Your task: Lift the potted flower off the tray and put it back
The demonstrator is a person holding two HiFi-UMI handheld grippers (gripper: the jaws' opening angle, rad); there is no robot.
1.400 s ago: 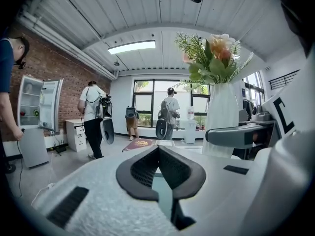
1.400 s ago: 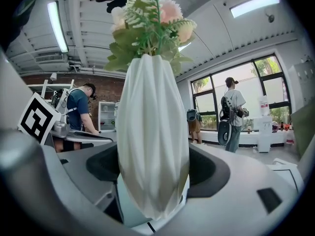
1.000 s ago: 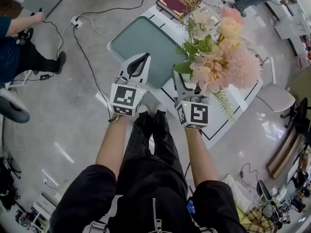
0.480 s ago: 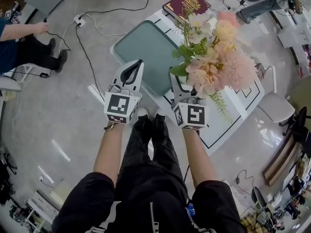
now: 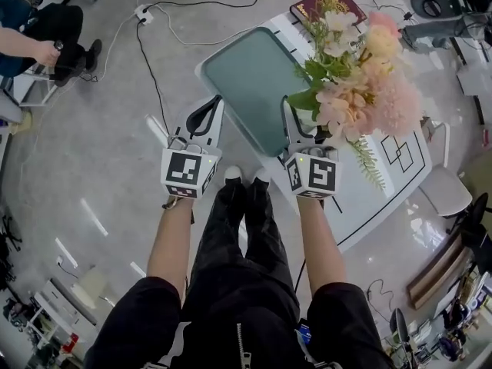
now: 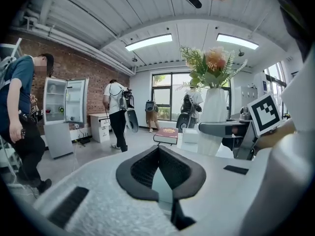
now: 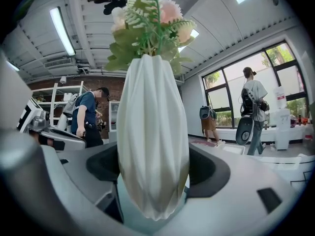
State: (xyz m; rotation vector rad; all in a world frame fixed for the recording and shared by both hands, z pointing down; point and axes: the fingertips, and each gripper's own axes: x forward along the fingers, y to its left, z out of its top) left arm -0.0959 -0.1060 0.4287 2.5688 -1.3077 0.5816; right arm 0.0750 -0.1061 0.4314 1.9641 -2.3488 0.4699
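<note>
So the biggest thing here is the white counter with black line markings (image 5: 384, 183), and on its left part lies the flat teal rectangular tray (image 5: 250, 83). Next down in size is the potted flower, a white ribbed vase with a bunch of pink and cream blooms and green fern (image 5: 361, 91). It's held up by the tray's right edge, and the right gripper view shows teal under the vase's bottom end (image 7: 152, 132).

The right tool (image 5: 304, 129) has its jaws pinched on the vase's lower body, one dark pad (image 7: 106, 166) on each side, with the vase standing upright between them. The left tool (image 5: 207, 114) hangs off the counter's left edge, over the floor. Its jaws are pressed together at the tips with nothing in them (image 6: 160, 154).

At the counter's far end lies a dark red hardcover book with gold ornament (image 5: 329, 2).

Compared to a second ago, not much is different. The right tool's grip on the vase is the same and the left tool is closed as before. The counter just sits a bit further right in the head view.
</note>
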